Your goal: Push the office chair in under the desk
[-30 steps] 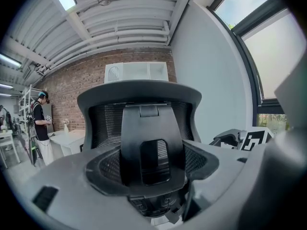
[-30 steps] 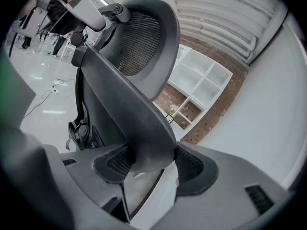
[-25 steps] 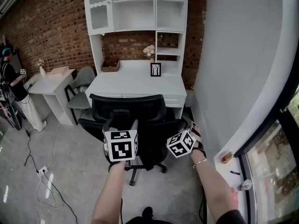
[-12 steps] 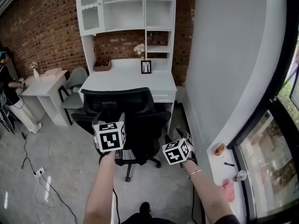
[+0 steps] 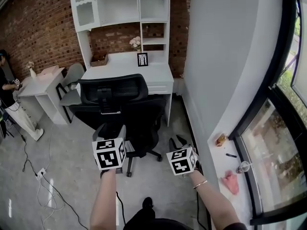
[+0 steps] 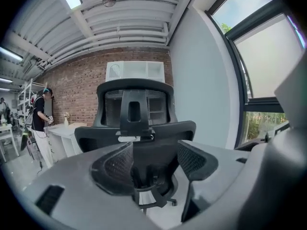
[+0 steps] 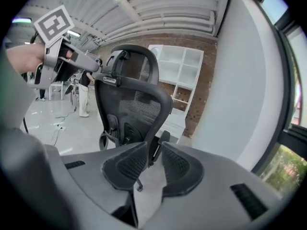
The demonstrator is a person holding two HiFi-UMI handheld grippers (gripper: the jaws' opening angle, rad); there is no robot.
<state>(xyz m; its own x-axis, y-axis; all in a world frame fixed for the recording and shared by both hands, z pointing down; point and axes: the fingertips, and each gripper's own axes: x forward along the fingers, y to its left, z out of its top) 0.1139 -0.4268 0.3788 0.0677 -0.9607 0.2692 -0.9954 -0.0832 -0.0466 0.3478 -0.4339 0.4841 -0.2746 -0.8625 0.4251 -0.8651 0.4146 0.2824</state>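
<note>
1. The black mesh-backed office chair stands on the grey floor just in front of the white desk with a shelf unit, its back toward the camera. The backrest hides the seat's front, so I cannot tell whether it reaches under the desktop.
2. The left gripper has its jaws spread and empty, clear of the chair. Its marker cube covers part of the wheeled base.
3. The right gripper has its jaws closing to a narrow gap with nothing between them.
4. A person is cut off at the left edge.
</note>
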